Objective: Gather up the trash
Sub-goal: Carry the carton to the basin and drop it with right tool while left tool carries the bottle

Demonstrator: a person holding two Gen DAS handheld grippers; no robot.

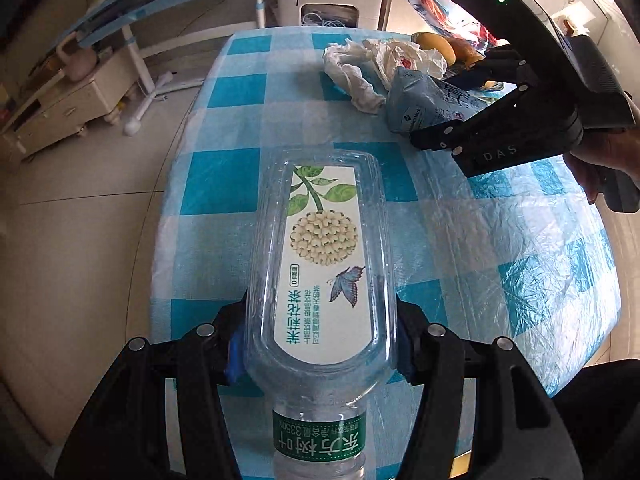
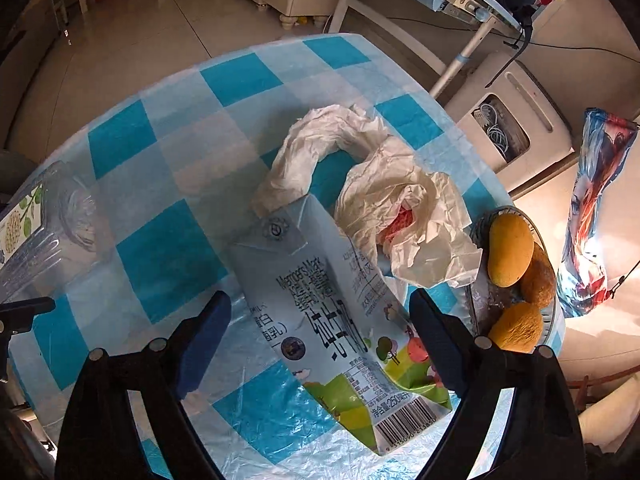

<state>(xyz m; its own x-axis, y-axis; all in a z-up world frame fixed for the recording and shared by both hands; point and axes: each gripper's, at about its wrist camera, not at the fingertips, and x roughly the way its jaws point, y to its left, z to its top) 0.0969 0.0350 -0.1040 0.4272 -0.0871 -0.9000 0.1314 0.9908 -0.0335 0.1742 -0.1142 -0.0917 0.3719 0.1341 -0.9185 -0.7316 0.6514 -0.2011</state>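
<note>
My left tongs (image 1: 320, 344) grip a plastic bottle (image 1: 320, 264); my right tongs (image 2: 320, 340) straddle a milk carton (image 2: 332, 320).

The right pads stand apart from the carton, which lies on the checked surface (image 2: 168, 256) beside crumpled wrappers (image 2: 384, 208), with a fruit bowl (image 2: 480, 232) just beyond.

The clear plastic bottle (image 1: 320, 280) carries a white label with 茉莉花茶 in teal, and the green band at its neck reads 东方树叶 and 335ml (all upside down in the left wrist view). The right gripper (image 1: 448, 104), at two o'clock from the bottle, is marked "DAS". The milk carton (image 2: 332, 320) shows "Member's Mark", 纯牛奶, 250毫升 and a barcode whose digits are only partly legible.
</note>
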